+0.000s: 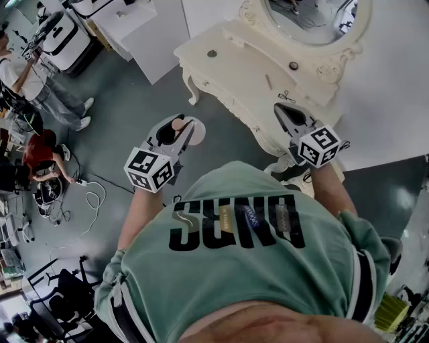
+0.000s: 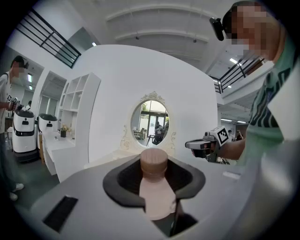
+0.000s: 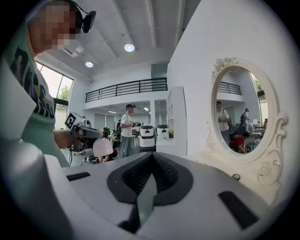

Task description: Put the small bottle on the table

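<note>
A small pale pink bottle (image 2: 155,197) with a tan cap (image 2: 153,161) sits between the jaws of my left gripper (image 2: 153,165), cap pointing forward, and the pads press on it. In the head view the left gripper (image 1: 178,126) holds the bottle (image 1: 177,124) above the grey floor, left of the cream dressing table (image 1: 234,70). The right gripper view shows the bottle's round base (image 3: 102,147) in that gripper. My right gripper (image 1: 287,111) hovers over the table's front edge, its jaws (image 3: 151,157) shut with nothing between them.
On the table lie two small round dark items (image 1: 212,53) (image 1: 293,65), a thin stick (image 1: 269,82) and a dark tangle (image 1: 287,96). An oval mirror (image 1: 312,17) stands at its back. People (image 1: 27,74) and white robots (image 1: 64,40) are at far left.
</note>
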Demonstrator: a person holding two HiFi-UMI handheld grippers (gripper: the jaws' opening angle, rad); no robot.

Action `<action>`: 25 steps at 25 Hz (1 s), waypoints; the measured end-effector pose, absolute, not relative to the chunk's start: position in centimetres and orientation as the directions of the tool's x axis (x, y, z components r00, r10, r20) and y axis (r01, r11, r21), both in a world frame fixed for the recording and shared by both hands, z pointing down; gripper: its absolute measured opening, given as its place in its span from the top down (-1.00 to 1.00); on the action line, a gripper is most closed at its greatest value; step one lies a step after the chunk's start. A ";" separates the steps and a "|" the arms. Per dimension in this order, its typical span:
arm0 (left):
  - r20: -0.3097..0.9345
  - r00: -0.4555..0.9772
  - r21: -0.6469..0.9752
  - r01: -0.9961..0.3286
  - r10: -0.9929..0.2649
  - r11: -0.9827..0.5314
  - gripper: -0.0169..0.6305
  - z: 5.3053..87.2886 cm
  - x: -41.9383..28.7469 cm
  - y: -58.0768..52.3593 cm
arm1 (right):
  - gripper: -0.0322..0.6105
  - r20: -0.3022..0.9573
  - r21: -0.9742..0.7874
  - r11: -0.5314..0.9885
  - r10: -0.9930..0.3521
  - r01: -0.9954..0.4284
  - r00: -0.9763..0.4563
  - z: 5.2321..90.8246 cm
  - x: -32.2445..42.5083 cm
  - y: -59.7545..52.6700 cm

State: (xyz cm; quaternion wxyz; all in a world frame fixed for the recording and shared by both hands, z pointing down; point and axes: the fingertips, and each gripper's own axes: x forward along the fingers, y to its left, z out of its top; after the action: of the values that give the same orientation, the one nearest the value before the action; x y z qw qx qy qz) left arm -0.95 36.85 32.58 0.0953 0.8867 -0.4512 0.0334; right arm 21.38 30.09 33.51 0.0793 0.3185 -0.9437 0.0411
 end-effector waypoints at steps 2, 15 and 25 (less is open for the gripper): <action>0.142 0.589 0.137 -0.808 -0.796 -0.573 0.55 32.3 -1.2 36.7 | 0.92 0.175 -0.023 0.796 -0.592 -0.605 -0.787 33.2 21.1 29.9; 0.149 0.580 0.133 -0.814 -0.801 -0.565 0.55 32.5 0.4 35.2 | 0.92 0.170 -0.033 0.817 -0.564 -0.576 -0.808 33.0 21.7 28.7; 0.123 0.548 0.145 -0.835 -0.828 -0.531 0.55 32.0 6.0 34.5 | 0.92 0.166 -0.014 0.836 -0.539 -0.549 -0.826 32.4 27.7 28.0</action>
State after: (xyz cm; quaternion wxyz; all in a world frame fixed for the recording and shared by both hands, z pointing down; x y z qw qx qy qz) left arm 5.98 34.50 32.04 0.0936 0.8747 -0.4752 0.0195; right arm 27.66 27.97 32.38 0.0781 0.2848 -0.9549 0.0304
